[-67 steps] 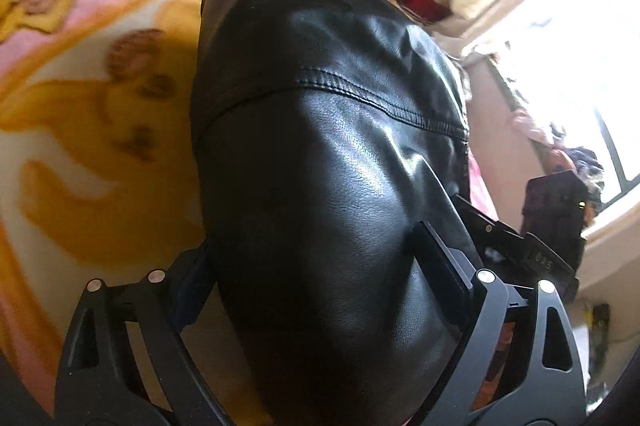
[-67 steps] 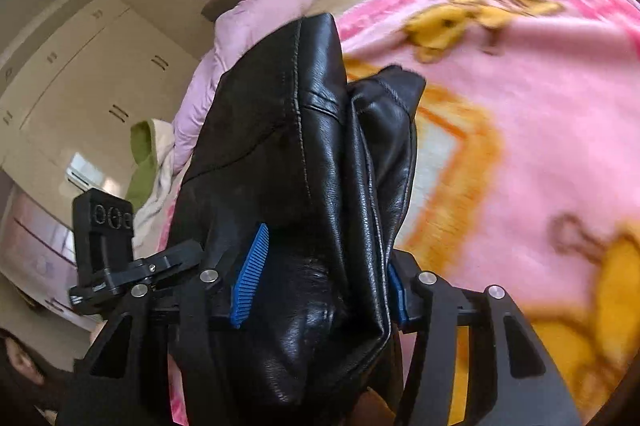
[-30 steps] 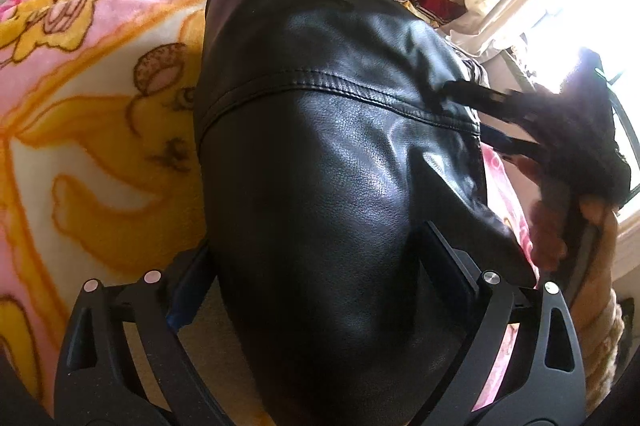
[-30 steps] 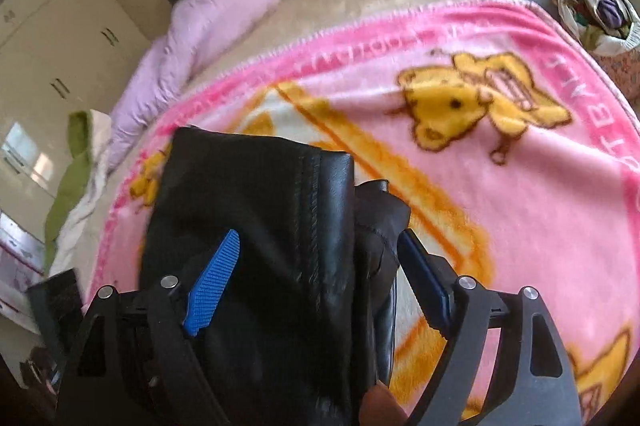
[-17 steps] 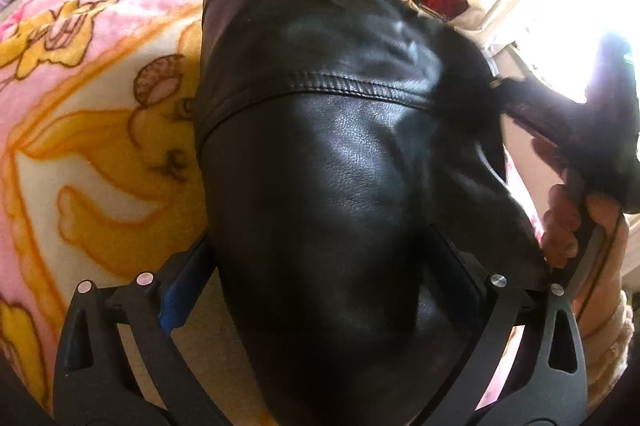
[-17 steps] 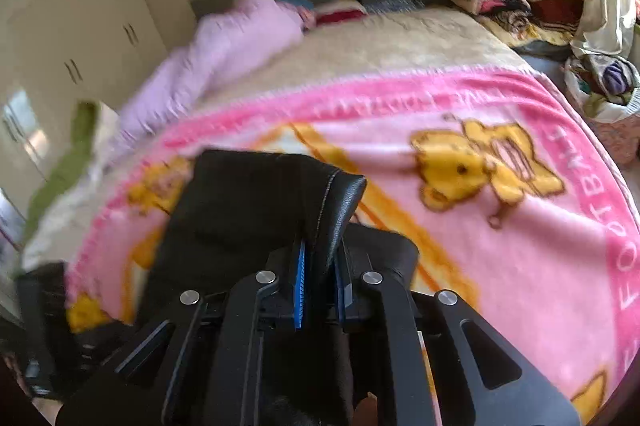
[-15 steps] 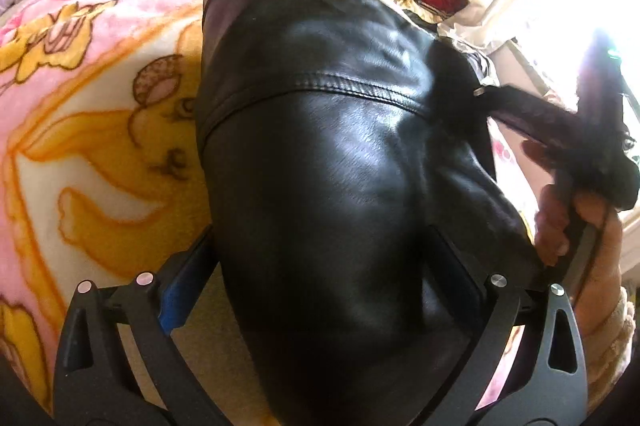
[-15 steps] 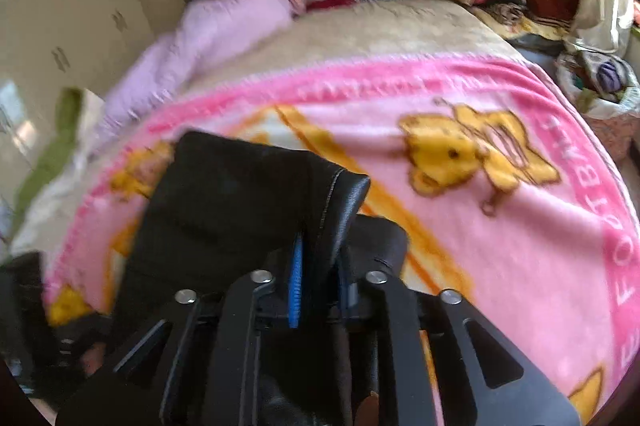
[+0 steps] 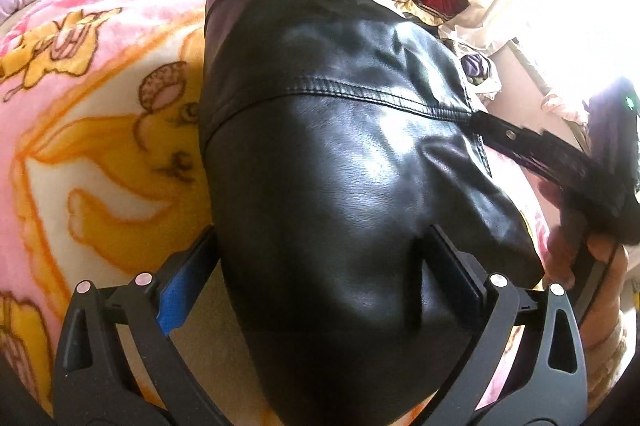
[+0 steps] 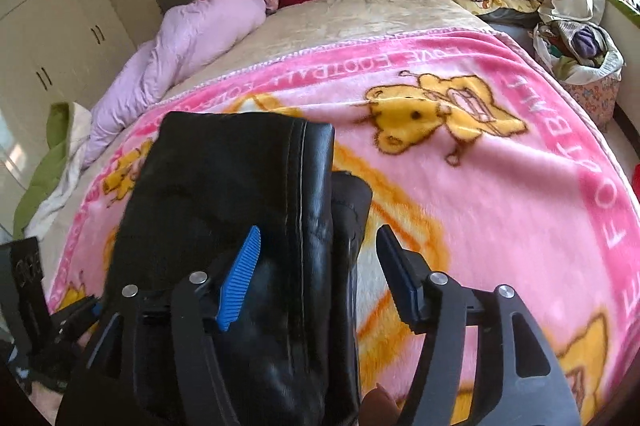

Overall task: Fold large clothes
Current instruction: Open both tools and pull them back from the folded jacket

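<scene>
Black leather fills both views: the jacket (image 9: 340,185) lies folded on the pink blanket (image 9: 80,129) that covers the bed (image 10: 360,13). On the left side, the left hand-held gripper (image 9: 320,282) has its jaws wide apart, one on each side of the near end of the jacket, so it is released and grasps nothing. To the right, the right hand-held gripper (image 10: 316,266) is also released; its blue pads (image 10: 238,278) stand apart around the thick folded edge, and the leather between them seems free, although the lower part is hidden and I cannot be sure.

The risk I see from here is that the stiff leather springs open when nothing presses it. The stack looks bulky and rounded, not flat. If a jaw catches a layer while it pulls away, the upper fold could be dragged off the lower one, or the smooth bundle could slide on the soft blanket.
</scene>
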The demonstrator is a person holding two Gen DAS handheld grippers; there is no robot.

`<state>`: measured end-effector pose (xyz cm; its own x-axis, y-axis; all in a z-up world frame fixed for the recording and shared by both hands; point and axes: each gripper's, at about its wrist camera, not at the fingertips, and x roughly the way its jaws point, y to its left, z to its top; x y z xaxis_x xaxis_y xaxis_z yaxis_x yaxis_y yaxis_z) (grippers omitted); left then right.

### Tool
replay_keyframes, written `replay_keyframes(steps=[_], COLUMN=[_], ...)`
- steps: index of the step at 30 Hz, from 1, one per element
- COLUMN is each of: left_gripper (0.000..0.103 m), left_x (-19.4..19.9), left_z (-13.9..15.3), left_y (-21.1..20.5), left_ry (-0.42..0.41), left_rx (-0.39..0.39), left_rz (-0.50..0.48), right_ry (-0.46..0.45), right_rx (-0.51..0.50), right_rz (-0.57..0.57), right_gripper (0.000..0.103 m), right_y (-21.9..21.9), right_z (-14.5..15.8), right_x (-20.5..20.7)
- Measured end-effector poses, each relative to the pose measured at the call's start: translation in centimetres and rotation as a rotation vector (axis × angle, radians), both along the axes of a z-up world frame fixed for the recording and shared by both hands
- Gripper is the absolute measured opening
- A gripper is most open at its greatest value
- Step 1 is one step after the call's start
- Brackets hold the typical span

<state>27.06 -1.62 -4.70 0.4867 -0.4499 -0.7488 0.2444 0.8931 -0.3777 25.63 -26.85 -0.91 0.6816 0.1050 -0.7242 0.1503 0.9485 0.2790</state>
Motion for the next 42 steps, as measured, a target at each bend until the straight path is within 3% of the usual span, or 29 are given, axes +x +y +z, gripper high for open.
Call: replay_keyframes(steps=[6,13,15,16,19,27,29,31,34,42], left_gripper=[0.093,0.093,0.093,0.093,0.093,0.094,0.094,0.094,0.094,0.094], left_x=[-0.7,-1.9,-2.2,-2.4,-3.0,-5.6,-6.3,-6.9,-7.8,-11.4], left_z=[0.9,2.1,2.5,2.7,3.3,4.3,4.3,4.4,4.5,6.3], left_y=[0.2,0.7,0.8,0.9,1.0,1.6,1.7,1.8,1.8,1.8], left_ry=[-0.024,-0.054,-0.066,-0.072,-0.091,-0.129,-0.136,-0.151,-0.164,-0.239], left_rx=[0.012,0.012,0.015,0.018,0.029,0.048,0.054,0.064,0.083,0.1], left_rz=[0.005,0.013,0.018,0.018,0.019,0.035,0.038,0.046,0.064,0.083], right_ry=[-0.049,-0.043,-0.018,-0.013,0.058,0.104,0.089,0.058,0.001,-0.171], right_rx=[0.07,0.068,0.067,0.059,-0.022,0.03,0.025,-0.001,-0.006,-0.062], right_rz=[0.009,0.02,0.027,0.028,0.036,-0.008,-0.017,-0.025,-0.035,-0.026], right_gripper=[0.066,0.067,0.063,0.055,0.047,0.047,0.051,0.07,0.084,0.098], right_y=[0.1,1.1,1.3,1.4,2.4,2.1,2.2,2.5,2.7,4.1], right_z=[1.3,1.8,1.5,1.3,-0.2,-2.6,-2.3,-1.5,-0.4,3.3], right_x=[-4.3,-8.2,-9.0,-9.2,-9.7,-10.3,-10.5,-11.1,-12.4,-16.9])
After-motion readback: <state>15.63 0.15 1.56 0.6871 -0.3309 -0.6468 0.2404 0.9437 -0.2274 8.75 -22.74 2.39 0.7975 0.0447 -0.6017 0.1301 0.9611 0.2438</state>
